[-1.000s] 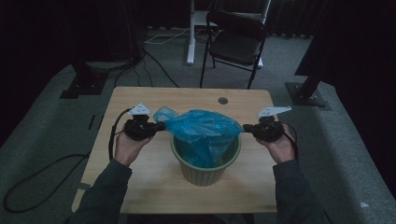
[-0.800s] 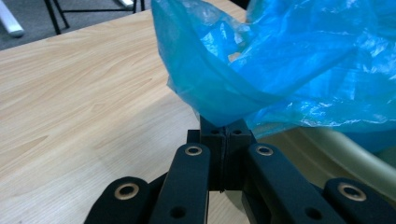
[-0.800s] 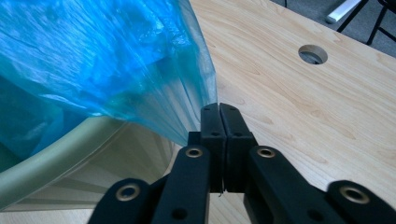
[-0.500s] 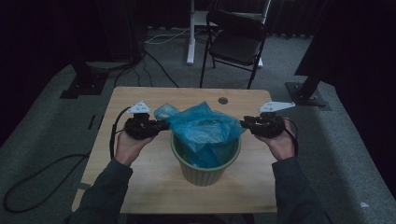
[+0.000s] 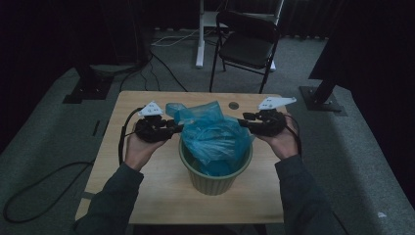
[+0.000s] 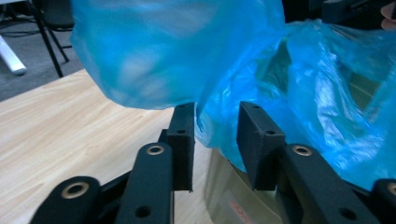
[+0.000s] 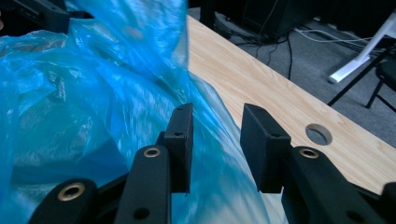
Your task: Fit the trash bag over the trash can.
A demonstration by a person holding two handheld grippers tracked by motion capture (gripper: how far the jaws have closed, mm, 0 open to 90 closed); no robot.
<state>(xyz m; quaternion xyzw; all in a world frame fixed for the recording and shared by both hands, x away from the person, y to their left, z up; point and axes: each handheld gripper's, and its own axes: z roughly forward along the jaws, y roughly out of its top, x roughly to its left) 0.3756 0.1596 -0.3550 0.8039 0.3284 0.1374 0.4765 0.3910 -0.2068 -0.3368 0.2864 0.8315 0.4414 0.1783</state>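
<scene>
A pale green bin (image 5: 215, 178) stands mid-table with a blue plastic bag (image 5: 213, 134) bunched in and above its mouth. My left gripper (image 5: 177, 128) is at the bag's left edge, and my right gripper (image 5: 241, 122) is at its right edge. In the left gripper view the left gripper (image 6: 215, 116) is open, with a fold of the bag (image 6: 205, 56) hanging into the gap above the bin's rim (image 6: 233, 196). In the right gripper view the right gripper (image 7: 217, 116) is open too, with bag film (image 7: 93, 93) lying between the jaws.
The wooden table (image 5: 147, 186) has a round hole (image 5: 234, 105) near its far edge, also seen as the hole (image 7: 318, 134) in the right gripper view. A black folding chair (image 5: 247, 44) stands beyond the table. Cables (image 5: 44, 181) trail on the carpet at left.
Both grippers have moved a little inward and away from me. The bag, spread wide between them before, now bulges up in a looser heap over the bin.
</scene>
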